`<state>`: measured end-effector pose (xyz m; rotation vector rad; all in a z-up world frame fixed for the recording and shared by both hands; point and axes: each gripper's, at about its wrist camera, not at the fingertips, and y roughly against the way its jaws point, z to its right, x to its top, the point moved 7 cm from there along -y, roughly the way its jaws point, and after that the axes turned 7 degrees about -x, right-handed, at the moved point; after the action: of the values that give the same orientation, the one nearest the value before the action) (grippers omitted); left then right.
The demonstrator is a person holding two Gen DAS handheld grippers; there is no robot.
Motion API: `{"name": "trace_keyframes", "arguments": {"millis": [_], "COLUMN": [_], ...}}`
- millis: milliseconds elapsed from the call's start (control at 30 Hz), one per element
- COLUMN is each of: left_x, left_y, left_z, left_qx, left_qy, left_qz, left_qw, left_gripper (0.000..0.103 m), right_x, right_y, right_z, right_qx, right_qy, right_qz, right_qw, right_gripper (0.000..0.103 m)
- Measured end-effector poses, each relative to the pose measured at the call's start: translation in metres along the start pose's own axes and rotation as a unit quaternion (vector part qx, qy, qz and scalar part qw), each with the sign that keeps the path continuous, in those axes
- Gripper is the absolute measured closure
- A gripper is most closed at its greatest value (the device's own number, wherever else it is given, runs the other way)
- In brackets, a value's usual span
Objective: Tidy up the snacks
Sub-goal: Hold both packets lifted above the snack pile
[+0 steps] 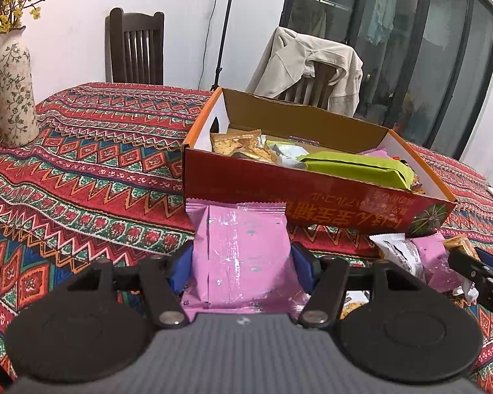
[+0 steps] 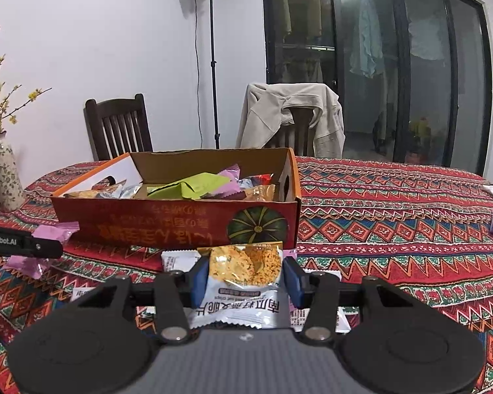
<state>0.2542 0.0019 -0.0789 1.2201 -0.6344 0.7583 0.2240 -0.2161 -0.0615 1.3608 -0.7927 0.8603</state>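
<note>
My left gripper (image 1: 241, 264) is shut on a pink snack packet (image 1: 240, 249), held upright just in front of the red cardboard box (image 1: 279, 193). The box holds several snacks, among them a green packet (image 1: 355, 167) and cracker packets (image 1: 240, 146). My right gripper (image 2: 245, 279) is shut on a white cracker packet (image 2: 243, 282) with golden crackers pictured, in front of the same box (image 2: 167, 220). In the right wrist view the left gripper's finger (image 2: 23, 246) and its pink packet (image 2: 54, 233) show at the far left. The right gripper's finger (image 1: 476, 269) shows at the right edge of the left wrist view.
Loose packets (image 1: 410, 256) lie on the patterned tablecloth (image 1: 98, 164) before the box. A flowered vase (image 1: 14, 92) stands at the left. Two chairs (image 2: 118, 128) are behind the table, one draped with a beige jacket (image 2: 292, 115). A lamp stand (image 2: 210, 65) is at the wall.
</note>
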Motion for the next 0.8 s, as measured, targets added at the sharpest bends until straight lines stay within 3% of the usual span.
{"name": "trace_keyframes", "arguments": {"millis": [800], "left_x": [0.0008], "left_y": [0.0023], "left_z": [0.0007], "left_qx": [0.000], "left_qy": [0.000], "left_qz": [0.006], "left_qw": [1.0000], "left_gripper": [0.040], "right_x": [0.0025], "right_y": [0.0067], "right_z": [0.0029], "right_qx": [0.000], "right_qy": [-0.003], "right_qz": [0.010], "right_qw": [1.000], "right_gripper": [0.056]}}
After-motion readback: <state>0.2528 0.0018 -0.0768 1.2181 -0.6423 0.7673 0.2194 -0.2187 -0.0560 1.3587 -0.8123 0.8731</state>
